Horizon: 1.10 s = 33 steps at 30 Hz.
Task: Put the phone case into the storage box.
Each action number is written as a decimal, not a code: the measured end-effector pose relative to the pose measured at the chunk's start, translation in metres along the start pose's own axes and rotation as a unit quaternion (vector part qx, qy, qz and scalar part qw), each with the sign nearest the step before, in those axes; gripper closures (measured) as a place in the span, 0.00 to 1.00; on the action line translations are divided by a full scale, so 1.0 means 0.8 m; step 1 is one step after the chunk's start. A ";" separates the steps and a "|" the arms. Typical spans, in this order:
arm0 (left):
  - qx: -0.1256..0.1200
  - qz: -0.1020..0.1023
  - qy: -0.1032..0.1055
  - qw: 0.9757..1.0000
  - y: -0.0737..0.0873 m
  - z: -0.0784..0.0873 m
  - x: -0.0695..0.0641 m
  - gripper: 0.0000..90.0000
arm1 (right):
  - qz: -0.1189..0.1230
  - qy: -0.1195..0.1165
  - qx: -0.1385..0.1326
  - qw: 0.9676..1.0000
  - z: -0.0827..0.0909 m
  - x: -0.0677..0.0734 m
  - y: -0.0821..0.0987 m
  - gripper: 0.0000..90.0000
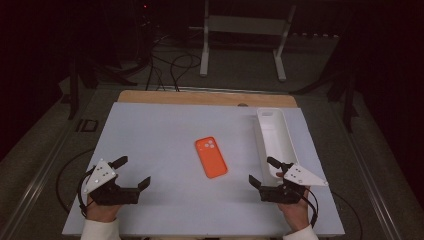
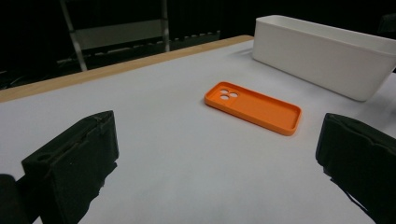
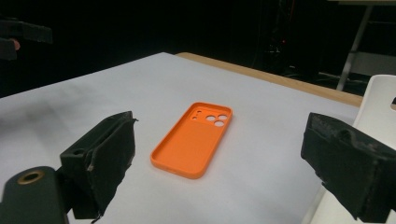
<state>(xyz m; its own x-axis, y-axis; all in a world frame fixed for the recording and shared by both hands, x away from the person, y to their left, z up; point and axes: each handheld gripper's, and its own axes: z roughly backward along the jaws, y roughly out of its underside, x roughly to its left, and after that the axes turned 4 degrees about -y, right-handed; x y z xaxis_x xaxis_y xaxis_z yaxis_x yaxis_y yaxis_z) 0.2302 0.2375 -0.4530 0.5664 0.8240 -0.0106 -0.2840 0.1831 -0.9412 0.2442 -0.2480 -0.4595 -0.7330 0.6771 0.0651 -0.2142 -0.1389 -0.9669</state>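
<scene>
Phone case [image 1: 211,157]: orange, hollow side up, mid-mat | bin [image 1: 274,131]: white, seemingly empty | left gripper [image 1: 134,172]: jaws wide, nothing between | right gripper [image 1: 264,171]: jaws wide, nothing between

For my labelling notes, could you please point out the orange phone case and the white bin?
orange phone case [image 1: 211,157]: high view, middle of its open inside.
white bin [image 2: 322,58]: left gripper view, its long side wall.
</scene>
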 end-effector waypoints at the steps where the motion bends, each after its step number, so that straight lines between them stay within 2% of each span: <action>1: 0.001 0.000 0.000 1.000 0.000 0.000 0.000 0.00 | -0.002 0.001 0.000 1.000 0.000 0.000 0.000 0.11; 22: 0.005 0.001 0.002 1.000 -0.004 -0.002 -0.004 0.00 | -0.004 0.004 0.005 1.000 -0.004 0.003 0.002 0.11; 27: 0.015 -0.009 0.005 1.000 -0.011 -0.006 -0.011 0.00 | -0.010 0.005 0.005 1.000 -0.003 0.002 0.002 0.11; 33: 0.032 -0.010 0.010 0.999 -0.021 -0.016 -0.017 0.00 | -0.011 0.006 0.002 1.000 -0.003 0.003 0.000 0.11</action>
<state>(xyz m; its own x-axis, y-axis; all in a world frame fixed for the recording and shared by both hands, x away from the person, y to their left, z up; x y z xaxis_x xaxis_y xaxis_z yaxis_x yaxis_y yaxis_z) 0.2372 0.2166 -0.4410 0.5871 0.8095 0.0006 -0.3213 0.2337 -0.9177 0.2443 -0.2444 -0.4598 -0.7197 0.6892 0.0836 -0.2325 -0.1258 -0.9644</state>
